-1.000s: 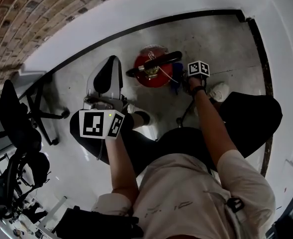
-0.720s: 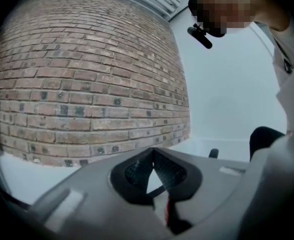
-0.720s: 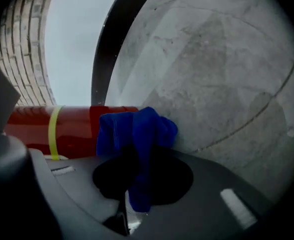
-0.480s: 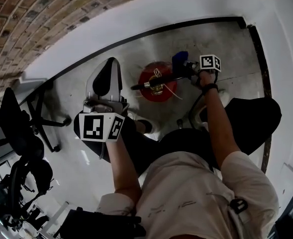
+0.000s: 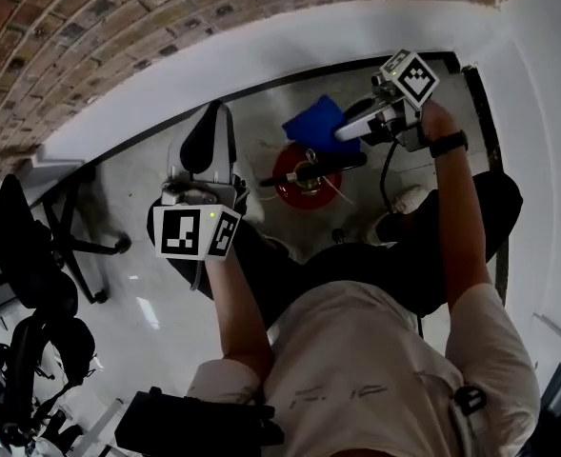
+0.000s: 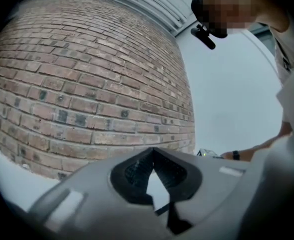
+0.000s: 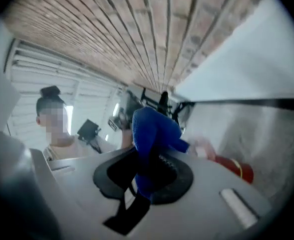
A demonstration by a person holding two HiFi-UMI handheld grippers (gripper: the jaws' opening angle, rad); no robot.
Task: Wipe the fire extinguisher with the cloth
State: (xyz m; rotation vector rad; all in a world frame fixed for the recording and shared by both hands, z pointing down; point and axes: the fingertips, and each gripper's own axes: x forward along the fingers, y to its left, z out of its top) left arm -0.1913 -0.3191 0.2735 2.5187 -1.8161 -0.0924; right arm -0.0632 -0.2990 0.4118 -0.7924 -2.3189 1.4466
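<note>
A red fire extinguisher (image 5: 302,175) stands on the grey floor, seen from above, with its black handle across the top. My right gripper (image 5: 345,131) hangs raised above and to the right of it, shut on a blue cloth (image 5: 315,122) that sticks out to the left, apart from the extinguisher. In the right gripper view the blue cloth (image 7: 154,131) fills the jaws, and the extinguisher (image 7: 235,167) lies low at the right. My left gripper (image 5: 206,141) is held left of the extinguisher; its jaws (image 6: 152,153) meet at the tip with nothing between them.
A brick wall (image 5: 118,36) with a white lower band and black skirting curves behind the extinguisher. Black office chairs (image 5: 32,255) stand at the left. The person's shoes (image 5: 409,198) and dark trousers are just in front of the extinguisher.
My right gripper has risen from beside the extinguisher's top, carrying the blue cloth up and toward the wall. The left gripper has stayed almost still.
</note>
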